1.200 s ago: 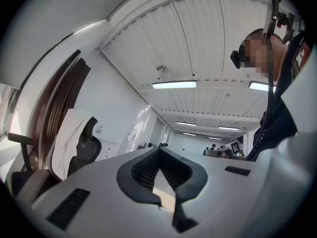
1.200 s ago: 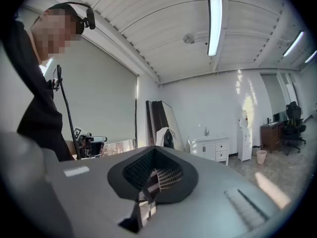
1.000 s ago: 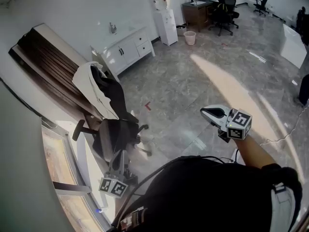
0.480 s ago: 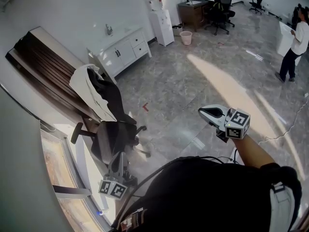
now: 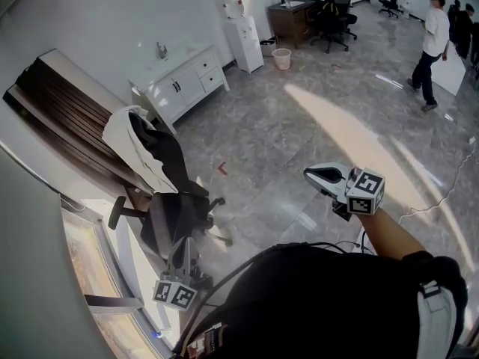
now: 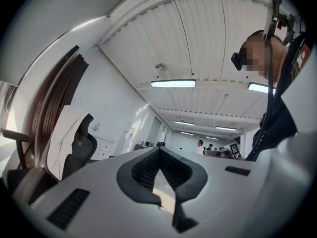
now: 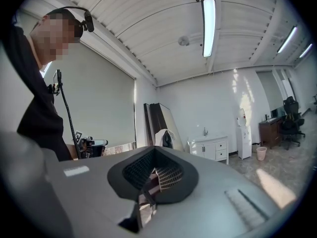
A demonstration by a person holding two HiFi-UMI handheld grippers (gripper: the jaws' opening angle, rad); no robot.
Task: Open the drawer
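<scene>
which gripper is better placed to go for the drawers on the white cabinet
Right, probably. The right gripper is held out ahead in the open, and its view has the white cabinet in front. The left gripper sits low by the office chair, which stands in its way.

Two white drawers (image 5: 208,72) sit stacked, one above the other, at the right end of a white cabinet (image 5: 168,90) against the wall, at about eleven o'clock in the head view. Both are shut, fronts flush.
</scene>
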